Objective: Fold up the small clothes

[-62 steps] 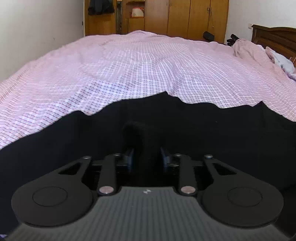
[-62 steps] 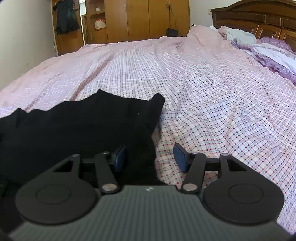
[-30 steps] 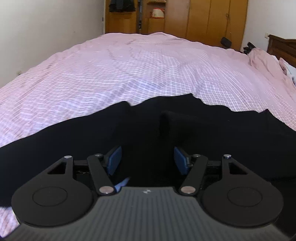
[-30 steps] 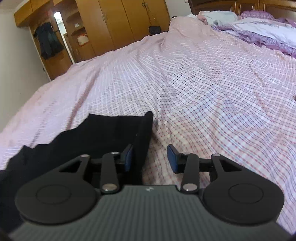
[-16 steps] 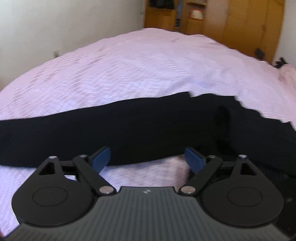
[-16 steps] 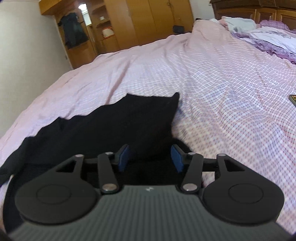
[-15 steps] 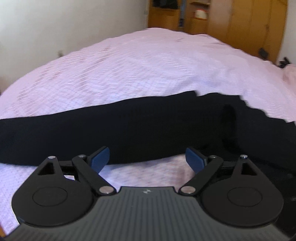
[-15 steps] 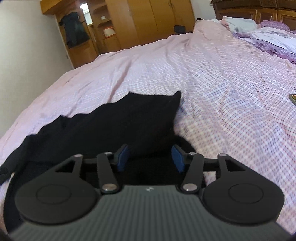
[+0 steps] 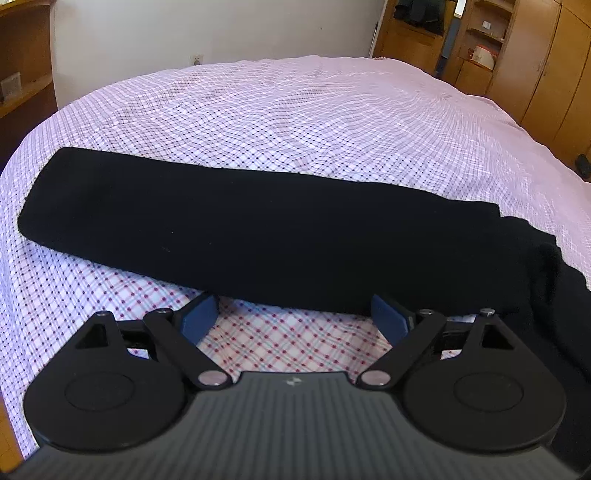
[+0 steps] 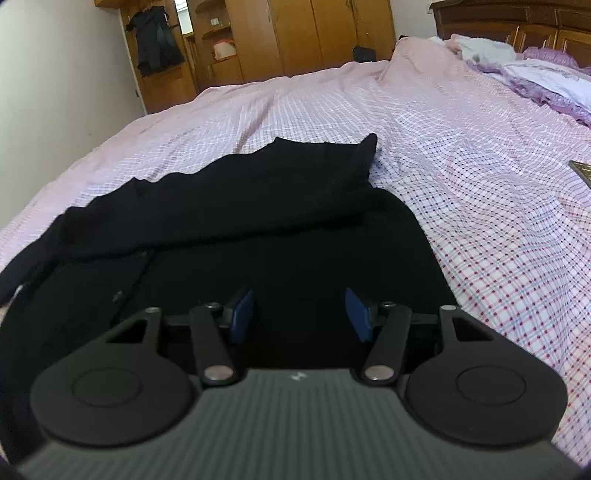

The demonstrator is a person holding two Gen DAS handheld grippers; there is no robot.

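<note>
A black garment lies on the pink checked bed sheet. In the left wrist view its long sleeve (image 9: 236,229) stretches flat from left to right, just beyond my left gripper (image 9: 295,317), which is wide open and empty over bare sheet. In the right wrist view the garment's body (image 10: 295,236) lies with a folded flap and a pointed corner at the far side. My right gripper (image 10: 301,314) is open and empty, hovering over the near part of the garment.
The bed sheet (image 9: 295,122) spreads wide beyond the garment. Wooden wardrobes (image 10: 295,33) stand at the far wall. Pillows and purple bedding (image 10: 535,74) lie at the headboard, right. A flat object (image 10: 581,168) lies at the right edge of the sheet.
My left gripper let go of the garment, opened wide and swung left to face the sleeve. My right gripper opened a little wider and drew back over the garment's body.
</note>
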